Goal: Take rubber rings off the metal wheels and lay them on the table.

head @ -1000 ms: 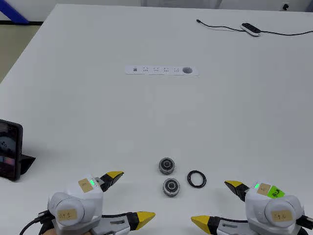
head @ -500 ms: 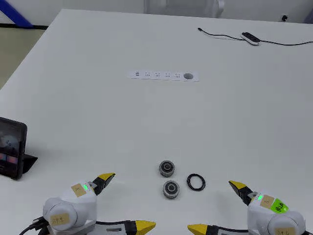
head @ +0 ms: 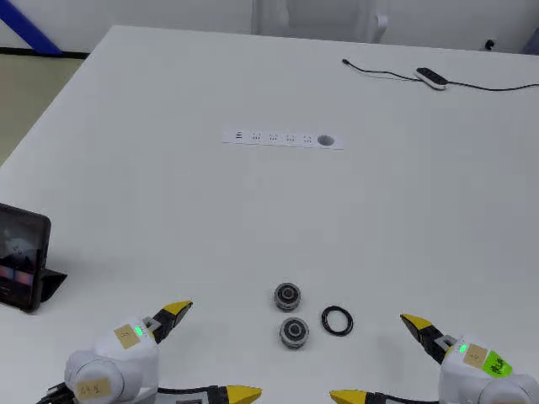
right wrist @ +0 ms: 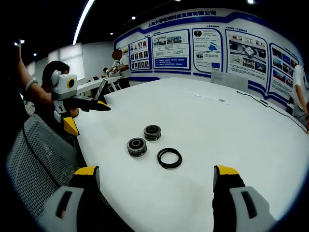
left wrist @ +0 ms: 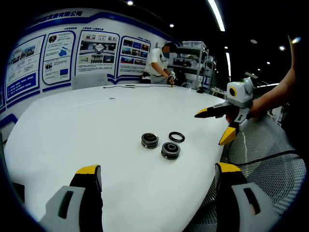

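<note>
Bare tabletop [head: 168,194] is left on the near, left and right sides of the nearer metal wheel [head: 294,332]. Close beyond that wheel the second metal wheel [head: 287,295] is set, and just to its right a loose rubber ring [head: 337,320] is laid flat, with a narrow gap between. Far to its left a dark screen on a stand [head: 21,269] is propped. Well beyond it a white power strip [head: 282,138] is laid across, and farther still a remote with its cable [head: 433,77].
</note>
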### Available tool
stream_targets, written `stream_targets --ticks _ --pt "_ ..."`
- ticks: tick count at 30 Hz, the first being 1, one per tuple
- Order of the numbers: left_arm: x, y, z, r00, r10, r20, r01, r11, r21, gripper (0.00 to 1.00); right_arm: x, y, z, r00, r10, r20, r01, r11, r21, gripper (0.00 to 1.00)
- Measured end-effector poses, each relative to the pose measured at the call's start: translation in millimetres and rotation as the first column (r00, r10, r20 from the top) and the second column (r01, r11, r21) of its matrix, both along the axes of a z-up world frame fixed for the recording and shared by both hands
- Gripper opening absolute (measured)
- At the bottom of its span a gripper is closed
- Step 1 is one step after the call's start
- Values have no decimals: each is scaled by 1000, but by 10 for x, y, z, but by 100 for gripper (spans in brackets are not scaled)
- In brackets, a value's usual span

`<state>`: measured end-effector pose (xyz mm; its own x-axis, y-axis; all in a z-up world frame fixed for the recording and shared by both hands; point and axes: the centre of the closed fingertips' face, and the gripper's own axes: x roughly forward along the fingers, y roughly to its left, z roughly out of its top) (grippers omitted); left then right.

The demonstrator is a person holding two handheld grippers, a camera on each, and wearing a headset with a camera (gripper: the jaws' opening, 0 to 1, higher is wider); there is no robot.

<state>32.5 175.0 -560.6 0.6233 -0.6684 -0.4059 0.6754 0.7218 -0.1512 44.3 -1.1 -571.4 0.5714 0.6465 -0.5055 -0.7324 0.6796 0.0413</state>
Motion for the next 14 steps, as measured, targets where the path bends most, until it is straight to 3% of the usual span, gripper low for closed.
stream_targets --ticks 14 --pt "22 34 16 1000 21 -2 -21 1000 9 100 4 5 -12 1000 -3 -11 3 1000 2 99"
